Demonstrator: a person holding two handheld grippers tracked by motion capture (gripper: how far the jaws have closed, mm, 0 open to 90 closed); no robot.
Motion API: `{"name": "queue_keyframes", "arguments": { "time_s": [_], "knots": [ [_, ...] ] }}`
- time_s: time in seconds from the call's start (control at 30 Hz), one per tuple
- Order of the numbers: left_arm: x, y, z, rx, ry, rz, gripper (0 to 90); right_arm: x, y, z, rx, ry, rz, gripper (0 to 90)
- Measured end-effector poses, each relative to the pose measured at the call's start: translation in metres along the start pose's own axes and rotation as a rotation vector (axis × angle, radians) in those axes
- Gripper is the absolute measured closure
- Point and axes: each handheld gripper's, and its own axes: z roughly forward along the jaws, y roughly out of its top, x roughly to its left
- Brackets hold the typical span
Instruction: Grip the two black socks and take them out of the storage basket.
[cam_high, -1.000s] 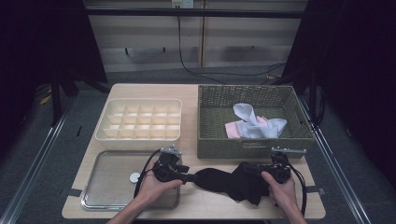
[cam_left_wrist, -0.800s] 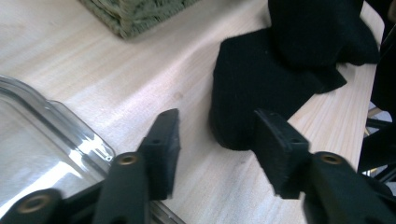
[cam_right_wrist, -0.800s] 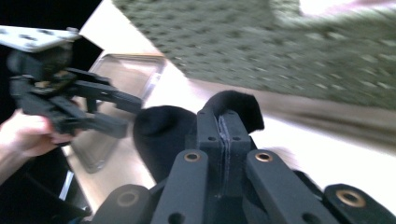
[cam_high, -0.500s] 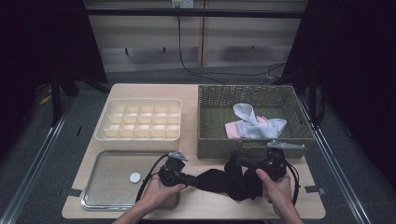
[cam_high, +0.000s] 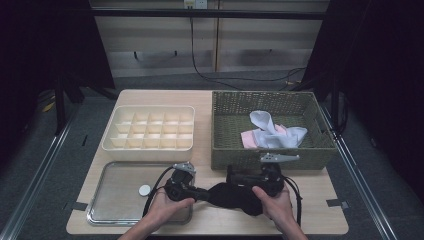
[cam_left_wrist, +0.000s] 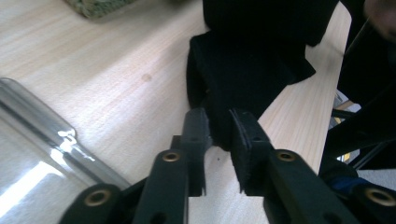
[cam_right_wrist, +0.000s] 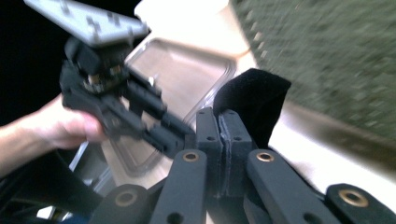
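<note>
A black sock (cam_high: 230, 196) lies bunched on the wooden table (cam_high: 320, 200) near its front edge, between my two grippers. My left gripper (cam_high: 202, 193) reaches in from the left. In the left gripper view its jaws (cam_left_wrist: 219, 126) pinch the sock's (cam_left_wrist: 252, 70) near end; they have just been opening a little with the cloth still between the pads. My right gripper (cam_high: 232, 178) is over the sock's right part and points left. Seen from the right gripper view, it (cam_right_wrist: 223, 116) is shut on a fold of the sock (cam_right_wrist: 254, 93) that stands up behind the tips.
A wicker basket (cam_high: 220, 150) with white and pink socks (cam_high: 272, 132) stands right behind the grippers. A cream compartment tray (cam_high: 150, 146) sits at the back left. A metal tray (cam_high: 115, 205) holding a small white disc (cam_high: 144, 190) lies at the front left.
My right gripper has moved left and slightly up with its end of the sock, so the sock is now folded shorter. The left hand has stayed in place.
</note>
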Motion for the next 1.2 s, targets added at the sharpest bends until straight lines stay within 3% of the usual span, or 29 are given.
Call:
{"name": "queue_keyframes", "arguments": {
  "time_s": [0.13,0.17,0.27,0.5,0.67,0.83,0.97,1.1,1.2],
  "knots": [
    [0.003,0.002,-0.007,-0.031,-0.004,-0.008,70.1,0.001,-0.010,0.016,0.065,0.013,-0.002,84.5],
    [0.002,0.002,-0.009,-0.041,0.010,-0.011,69.7,0.002,-0.012,0.018,0.072,0.022,-0.002,83.6],
    [0.004,0.002,-0.014,-0.051,-0.003,-0.016,68.7,0.003,-0.015,0.023,0.094,0.033,0.001,80.1],
    [0.006,0.001,-0.020,-0.069,-0.006,-0.020,67.1,0.001,-0.016,0.015,0.074,0.073,0.031,67.0],
    [0.005,0.003,-0.022,-0.075,-0.010,-0.017,66.6,-0.001,-0.017,0.006,0.067,0.072,0.041,68.0],
    [0.002,0.002,-0.020,-0.073,-0.017,-0.012,65.9,-0.007,-0.014,-0.009,0.051,0.036,0.051,69.4],
    [-0.005,0.003,-0.016,-0.068,-0.043,0.007,67.0,-0.018,-0.014,-0.034,0.006,-0.009,0.075,73.8],
    [-0.010,0.004,-0.011,-0.043,-0.057,0.026,68.9,-0.032,-0.018,-0.061,-0.024,-0.087,0.103,77.5],
    [-0.012,0.004,-0.006,-0.037,-0.057,0.022,68.5,-0.044,-0.026,-0.076,-0.028,-0.144,0.124,75.0]
  ]
}}
